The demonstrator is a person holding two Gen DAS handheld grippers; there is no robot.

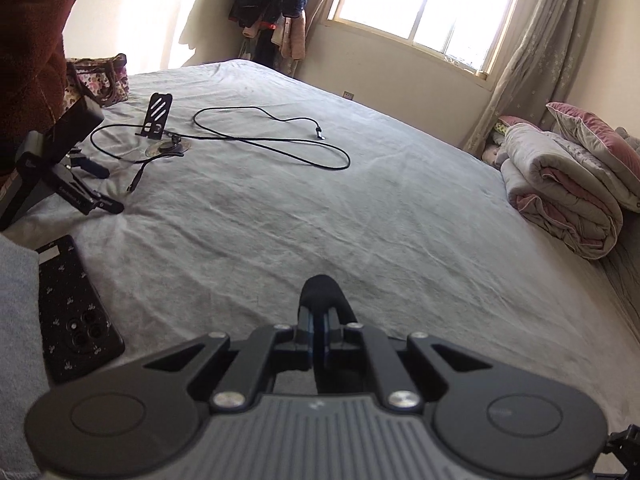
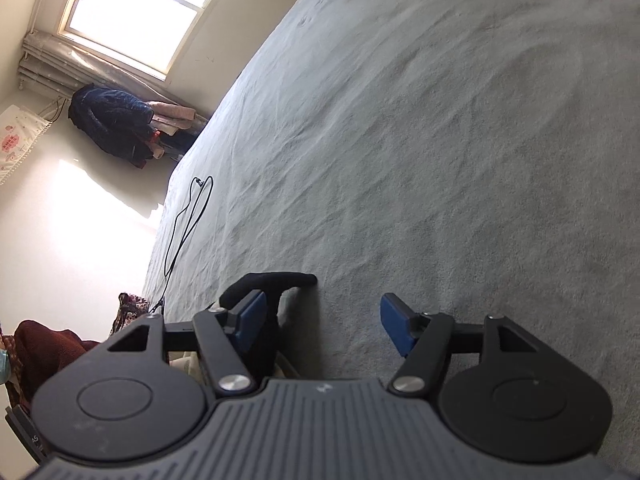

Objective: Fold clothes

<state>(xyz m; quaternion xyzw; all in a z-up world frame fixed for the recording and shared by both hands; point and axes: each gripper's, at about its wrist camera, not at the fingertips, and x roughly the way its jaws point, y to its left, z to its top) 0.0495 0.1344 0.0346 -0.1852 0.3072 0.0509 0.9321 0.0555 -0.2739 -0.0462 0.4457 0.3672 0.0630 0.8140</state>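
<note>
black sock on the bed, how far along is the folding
Nothing looks folded yet. In hand: the left gripper is shut on the black fabric sock; the right gripper is open beside it. Left: the folding itself, on the grey bedsheet.

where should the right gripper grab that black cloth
Probably the black cloth's free tip, which sticks out level over the bed sheet beside the open right gripper's left pad. Come from its right, sliding sideways until the tip sits between the pads.
</note>
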